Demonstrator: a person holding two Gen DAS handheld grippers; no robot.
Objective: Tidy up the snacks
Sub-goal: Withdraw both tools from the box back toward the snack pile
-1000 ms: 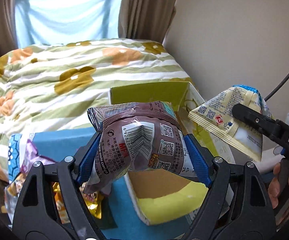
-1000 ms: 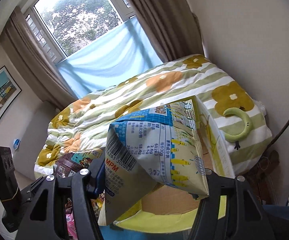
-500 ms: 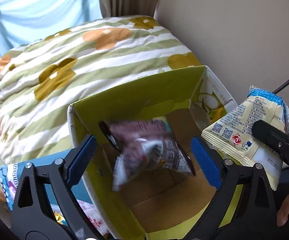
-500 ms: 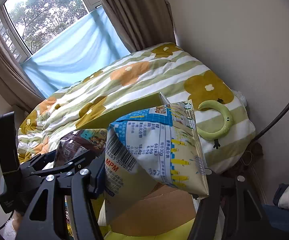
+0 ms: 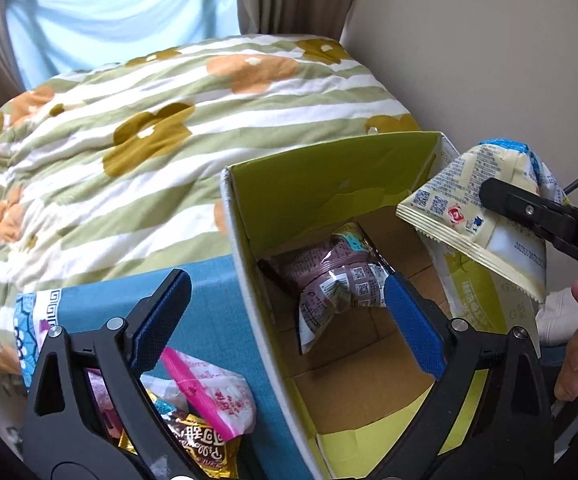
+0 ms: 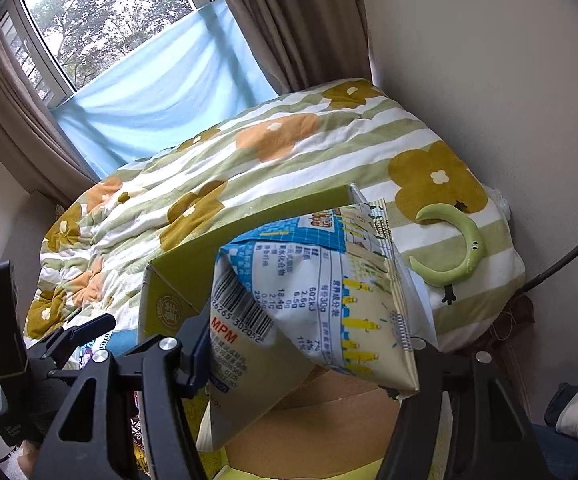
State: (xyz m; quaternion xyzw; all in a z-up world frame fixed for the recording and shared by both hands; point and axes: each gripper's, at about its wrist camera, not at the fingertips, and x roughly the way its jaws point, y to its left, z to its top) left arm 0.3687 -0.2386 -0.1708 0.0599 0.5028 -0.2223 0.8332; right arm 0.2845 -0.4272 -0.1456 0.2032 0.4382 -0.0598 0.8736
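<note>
- Your work surface is a blue cloth [image 5: 213, 320] beside a flower-striped quilt [image 5: 169, 120], window curtains at 12 o'clock.
- Your left gripper [image 5: 285, 312] gapes wide, holding nothing; the crumpled brown snack bag [image 5: 329, 280] lies inside the green carton [image 5: 329, 184].
- Your right gripper [image 6: 309, 344] clamps the pale yellow-and-blue snack pouch [image 6: 329, 304] over the carton's opening.
- Loose snacks [image 5: 201, 400] sit at 7 o'clock.

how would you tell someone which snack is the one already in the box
Find the yellow-green cardboard box beside the flowered bed. A crumpled brown packet lies alone on its floor. The pale yellow bag is above it in the right tongs, and the rest lie outside.
</note>
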